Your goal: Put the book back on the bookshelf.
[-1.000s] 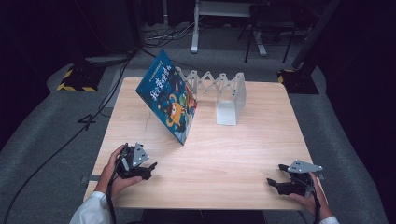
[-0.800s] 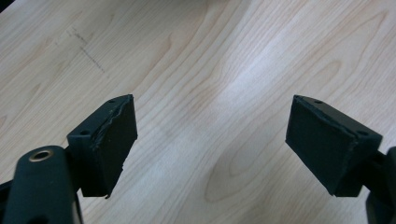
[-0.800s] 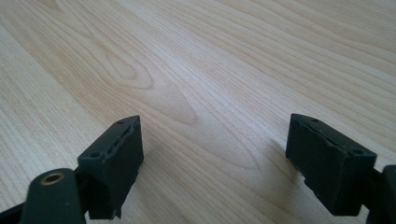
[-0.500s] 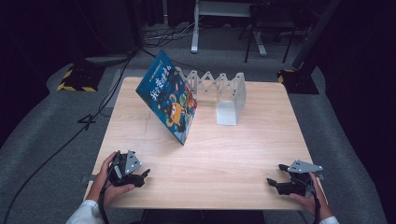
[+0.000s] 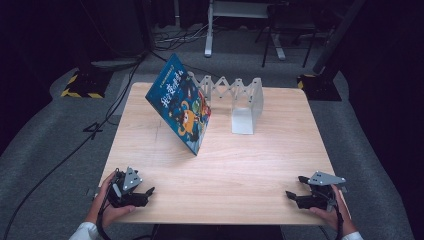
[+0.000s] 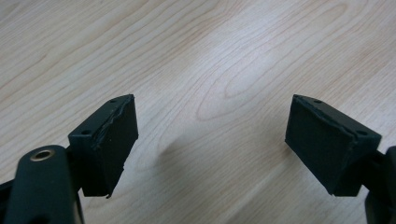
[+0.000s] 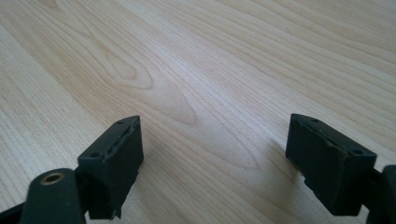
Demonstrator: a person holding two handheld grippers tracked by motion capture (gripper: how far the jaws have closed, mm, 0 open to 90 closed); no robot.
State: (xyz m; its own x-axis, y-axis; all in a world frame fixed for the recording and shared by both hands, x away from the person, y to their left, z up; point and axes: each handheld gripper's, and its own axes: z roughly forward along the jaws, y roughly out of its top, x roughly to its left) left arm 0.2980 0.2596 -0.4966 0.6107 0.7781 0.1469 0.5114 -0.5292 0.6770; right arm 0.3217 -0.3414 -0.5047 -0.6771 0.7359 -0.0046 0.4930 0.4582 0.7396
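- the book (image 5: pixel 183 111) stands tilted in the upper left of the high view, its top edge propped against the left end of the white rack (image 5: pixel 235 97); its bottom edge rests on the tabletop (image 5: pixel 250 165).
- the left gripper (image 5: pixel 142 191) sits at the lower left edge of the tabletop, jaws spread on nothing; the right gripper (image 5: pixel 295 187) sits at the lower right, jaws spread and holding nothing too. both are well apart from the book.
- risk: the book leans with little support, so a nudge on its cover or lower edge could slide the base out and drop it flat.
- risk: a push toward the rack could shove the light, accordion-like rack back or fold it, leaving no slot steady enough for the book.
- risk: a pinch by 1 gripper near a corner could let the book swing or slip; the glossy cover looks slick, as a guess.
- the high view gives the book, rack and both hands at once.
- the left gripper view gives bare wood grain between its 2 black pads (image 6: pixel 109 144), confirming the wide gap.
- the right gripper view likewise gives 2 pads (image 7: pixel 116 163) set far apart over bare wood, a gap that is hard to judge from above.
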